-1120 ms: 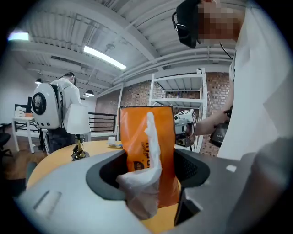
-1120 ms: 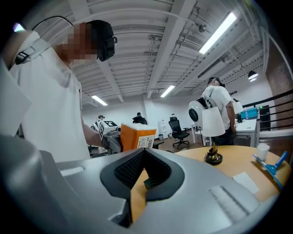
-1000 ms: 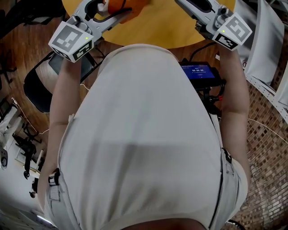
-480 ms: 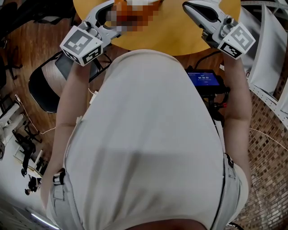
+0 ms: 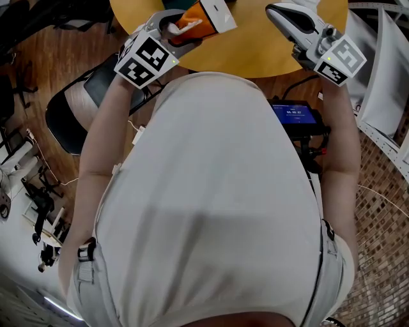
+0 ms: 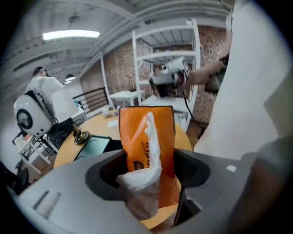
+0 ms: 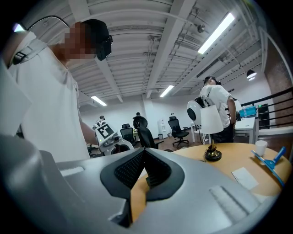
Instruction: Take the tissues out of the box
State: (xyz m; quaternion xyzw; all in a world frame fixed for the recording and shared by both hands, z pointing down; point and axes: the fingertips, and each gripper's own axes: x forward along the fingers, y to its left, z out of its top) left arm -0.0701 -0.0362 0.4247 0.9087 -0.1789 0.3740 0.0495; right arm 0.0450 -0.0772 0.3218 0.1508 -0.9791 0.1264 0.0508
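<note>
My left gripper [image 5: 186,25] is shut on an orange tissue pack [image 5: 206,15], which it holds up over the near edge of the round yellow table [image 5: 255,46]. In the left gripper view the pack [image 6: 160,137] stands upright between the jaws of the left gripper [image 6: 149,161]. A white tissue [image 6: 150,151] trails out of its front and down to the jaws. My right gripper [image 5: 276,9] hovers over the table at the right, apart from the pack. Its jaws meet at the tips with nothing between them [image 7: 144,153].
A black chair [image 5: 70,115] stands at the left and a device with a blue screen [image 5: 294,116] sits under the table at the right. On the table are a brass-footed lamp [image 7: 213,153], a white paper [image 7: 245,177] and a dark tablet [image 6: 94,145]. White shelving [image 6: 165,59] rises beyond.
My left gripper has swung to the right and turned, bringing the orange pack toward the middle of the table's edge. The right gripper has hardly moved.
</note>
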